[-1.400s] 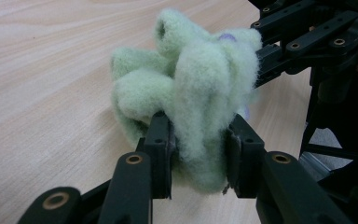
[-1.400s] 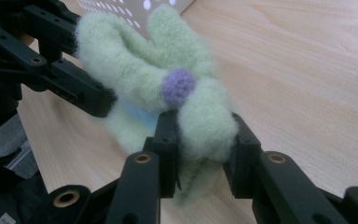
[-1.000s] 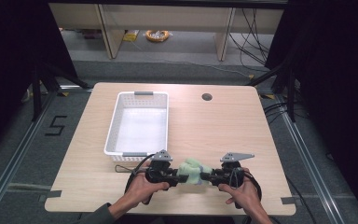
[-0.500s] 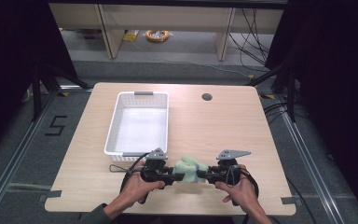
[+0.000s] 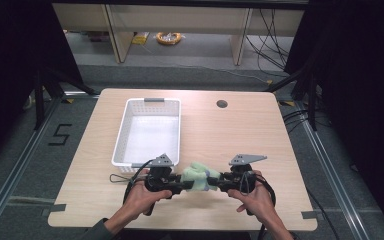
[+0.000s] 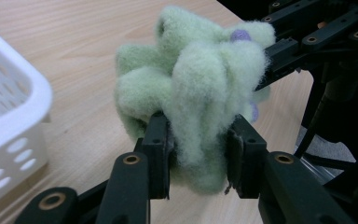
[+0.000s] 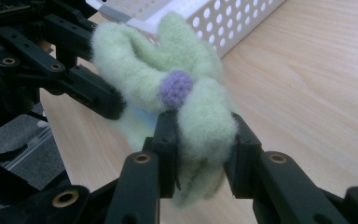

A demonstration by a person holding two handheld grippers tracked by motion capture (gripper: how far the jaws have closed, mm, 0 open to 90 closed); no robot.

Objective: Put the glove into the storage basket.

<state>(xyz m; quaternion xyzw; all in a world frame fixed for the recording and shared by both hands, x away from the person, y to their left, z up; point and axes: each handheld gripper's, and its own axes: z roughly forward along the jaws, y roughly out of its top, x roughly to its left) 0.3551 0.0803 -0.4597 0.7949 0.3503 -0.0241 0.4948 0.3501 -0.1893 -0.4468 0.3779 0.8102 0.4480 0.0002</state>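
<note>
High view is giving the layout: one white basket point(image 5: 150, 131) sitting on the counter point(image 5: 240, 135), and one pale green fuzzy cloth point(image 5: 196, 176) just beside the basket's near right corner, at the counter's near edge. A round hole point(image 5: 222, 104) is showing in the counter, off the basket's far right corner.

Left gripper view is showing what the high view is not: both pads pressing into a bunched fold of the cloth, with the counter's wood grain underneath. Right gripper view is adding a small purple dot point(image 7: 176, 88) on the cloth, right above that grip, plus the basket's perforated wall behind.

Count: one basket, one cloth, two hand-held grippers, two hands.

Left hand-held gripper point(image 6: 198, 151) is clamping the cloth's basket-side end, jaws partly closed with fleece squeezed between the pads. Right hand-held gripper point(image 7: 201, 149) is doing the same on the end away from the basket, similar narrow gap, pads biting in. Cloth is hanging bunched between the two; can't tell if it is touching the counter.
</note>
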